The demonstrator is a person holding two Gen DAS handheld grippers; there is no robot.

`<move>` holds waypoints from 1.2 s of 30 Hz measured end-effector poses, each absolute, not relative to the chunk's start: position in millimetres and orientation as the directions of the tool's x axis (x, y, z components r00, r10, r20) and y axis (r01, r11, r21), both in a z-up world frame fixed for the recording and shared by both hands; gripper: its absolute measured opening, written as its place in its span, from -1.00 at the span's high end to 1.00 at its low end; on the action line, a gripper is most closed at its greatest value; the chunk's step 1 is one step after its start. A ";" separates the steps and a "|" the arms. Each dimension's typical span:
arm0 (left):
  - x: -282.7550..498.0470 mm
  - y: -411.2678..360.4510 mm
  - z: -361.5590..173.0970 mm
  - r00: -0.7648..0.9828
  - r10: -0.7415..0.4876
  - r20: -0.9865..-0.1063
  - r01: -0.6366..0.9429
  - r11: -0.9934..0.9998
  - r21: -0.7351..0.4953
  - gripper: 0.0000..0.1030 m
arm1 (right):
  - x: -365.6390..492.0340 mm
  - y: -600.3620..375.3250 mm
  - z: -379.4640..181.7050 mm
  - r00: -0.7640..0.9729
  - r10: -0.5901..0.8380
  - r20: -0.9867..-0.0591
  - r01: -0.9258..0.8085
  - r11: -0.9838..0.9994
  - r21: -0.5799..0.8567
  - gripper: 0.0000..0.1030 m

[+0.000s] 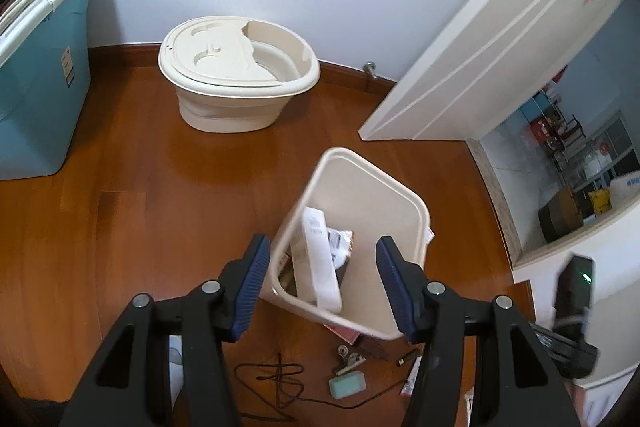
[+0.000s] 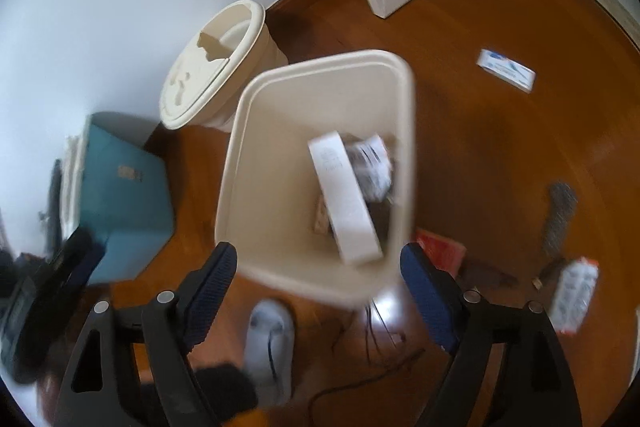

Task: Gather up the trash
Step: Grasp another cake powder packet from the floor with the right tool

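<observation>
1. The left gripper (image 1: 320,267) hangs over the near rim of the cream waste bin (image 1: 360,163), jaws apart with nothing between the pads; the right gripper (image 2: 318,287) stands wider apart over the same bin, also empty.
2. Inside the bin lie a long white carton (image 1: 318,259) and a crumpled printed wrapper (image 1: 340,241) beside it.
3. Loose trash remains on the wooden floor (image 1: 120,187). Going left to right in the left wrist view: a tangle of thin dark cord (image 1: 280,379), a metal binder clip (image 1: 350,354) and a pale green eraser-like block (image 1: 347,385) just beside it.
4. The cord looks limp and light; pinching a bunched part should lift it whole, though loops may trail.
5. The clip is stiff and small; its raised wire handles are likely the easiest hold.
6. The block seems firm, best taken across its short sides.
7. Right of the bin in the right wrist view lie a red packet (image 2: 440,253) touching the bin's base, a white pouch (image 2: 574,293) and, well apart, a flat blue-and-white box (image 2: 506,69); all look light and crushable.
</observation>
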State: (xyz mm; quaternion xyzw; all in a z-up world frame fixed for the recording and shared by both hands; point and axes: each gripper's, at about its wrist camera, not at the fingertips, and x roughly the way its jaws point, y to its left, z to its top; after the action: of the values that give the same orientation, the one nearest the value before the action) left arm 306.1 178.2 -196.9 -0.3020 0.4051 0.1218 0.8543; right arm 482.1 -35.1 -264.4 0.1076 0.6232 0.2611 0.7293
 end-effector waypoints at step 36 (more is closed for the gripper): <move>351.5 -65.4 -354.1 0.395 -0.129 -0.910 -0.090 0.980 -0.178 -0.05 | 432.9 -336.2 -609.3 0.001 0.046 -0.999 0.010 0.999 0.046 -0.79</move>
State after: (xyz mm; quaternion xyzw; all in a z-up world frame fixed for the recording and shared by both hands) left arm 351.5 -65.4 -354.1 -0.0997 0.5500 -0.0118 0.8291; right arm 432.9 -336.2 -609.3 0.0199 0.7066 0.0126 0.7072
